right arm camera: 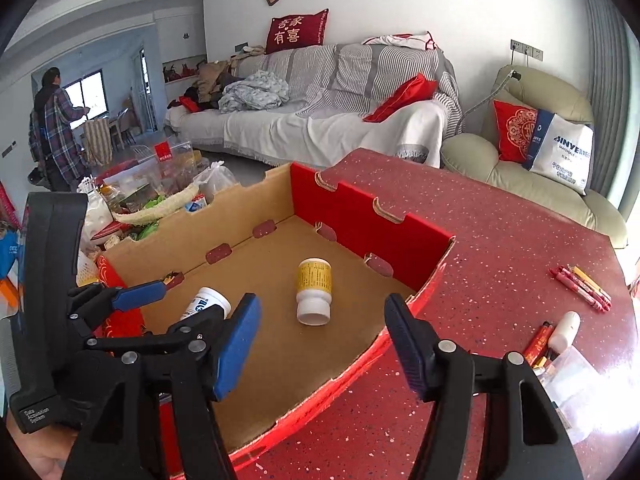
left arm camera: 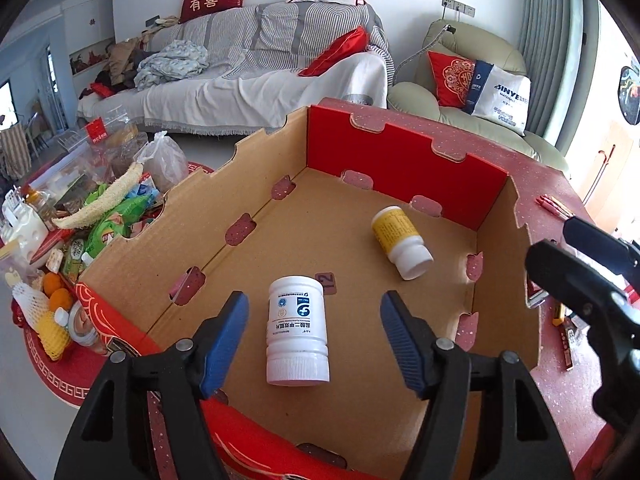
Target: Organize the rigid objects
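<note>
An open cardboard box (left arm camera: pixel 400 152) with red outer faces sits on a red speckled table. Two pill bottles lie on their sides on its floor. The white bottle with a blue-and-white label (left arm camera: pixel 298 332) lies between the blue pads of my left gripper (left arm camera: pixel 313 304), which is open and not touching it. The yellow-labelled bottle (right arm camera: pixel 315 284) lies further in, just beyond my right gripper (right arm camera: pixel 322 304), which is open with nothing held. The right wrist view also shows the box (right arm camera: pixel 360 216), the white bottle (right arm camera: pixel 208 300) and the left gripper's blue finger (right arm camera: pixel 138 295) beside it.
The table (right arm camera: pixel 500 240) carries red pens (right arm camera: pixel 582 286), a small white tube (right arm camera: pixel 564 334) and lighters at the right. Snack bags, fruit and jars (left arm camera: pixel 112 220) crowd the box's left side. A sofa and armchair stand behind. A person in a plaid shirt (right arm camera: pixel 56 120) stands far left.
</note>
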{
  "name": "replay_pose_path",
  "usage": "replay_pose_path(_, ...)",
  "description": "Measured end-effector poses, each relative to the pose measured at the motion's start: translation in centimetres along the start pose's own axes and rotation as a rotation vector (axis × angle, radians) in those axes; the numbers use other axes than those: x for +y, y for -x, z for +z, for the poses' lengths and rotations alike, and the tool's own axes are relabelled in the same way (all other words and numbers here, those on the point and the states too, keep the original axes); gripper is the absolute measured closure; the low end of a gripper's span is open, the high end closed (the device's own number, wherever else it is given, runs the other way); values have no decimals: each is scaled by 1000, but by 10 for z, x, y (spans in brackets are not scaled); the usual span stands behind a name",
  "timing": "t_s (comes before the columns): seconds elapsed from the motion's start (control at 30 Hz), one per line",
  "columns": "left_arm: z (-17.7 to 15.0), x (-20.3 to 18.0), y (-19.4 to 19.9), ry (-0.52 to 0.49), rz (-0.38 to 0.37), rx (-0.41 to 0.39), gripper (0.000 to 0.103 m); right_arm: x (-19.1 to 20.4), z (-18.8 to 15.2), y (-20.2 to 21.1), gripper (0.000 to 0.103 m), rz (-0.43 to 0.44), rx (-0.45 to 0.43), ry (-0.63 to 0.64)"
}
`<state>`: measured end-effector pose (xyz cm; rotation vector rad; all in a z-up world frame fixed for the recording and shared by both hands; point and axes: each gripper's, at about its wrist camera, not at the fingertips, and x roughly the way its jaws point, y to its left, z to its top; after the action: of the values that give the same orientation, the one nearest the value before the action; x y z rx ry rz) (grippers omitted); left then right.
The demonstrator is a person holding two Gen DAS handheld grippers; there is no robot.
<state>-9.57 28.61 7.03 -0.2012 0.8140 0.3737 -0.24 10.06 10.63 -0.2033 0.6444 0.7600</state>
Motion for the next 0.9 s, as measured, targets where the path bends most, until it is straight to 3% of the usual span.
replay_pose_path(0.27, -12, -31, 42, -20, -80, -68, 31, -53, -50, 65, 37, -106, -59, -83)
replay_pose_path(0.43, -40, -95, 78, -115, -190, -117, 31, -106, -108, 81, 38, -210, 23, -173)
replay_pose_path(0.53, -62, -145, 76, -203, -248, -74, 31, -139, -134, 78, 38, -236, 93, -262)
replay_pose_path(0.63, -76, -183, 54, -271, -257, -8, 31, -158, -145, 78, 37, -258, 118, -293)
replay_pose_path(0.77, -83, -219, 17, -298, -283, 97, 31, -180, -150, 80, 38, -246, 105, -357)
replay_pose_path(0.9, -80, -243, -2, -303, -312, 117, 34, -203, -160, 80, 38, -212, 100, -438)
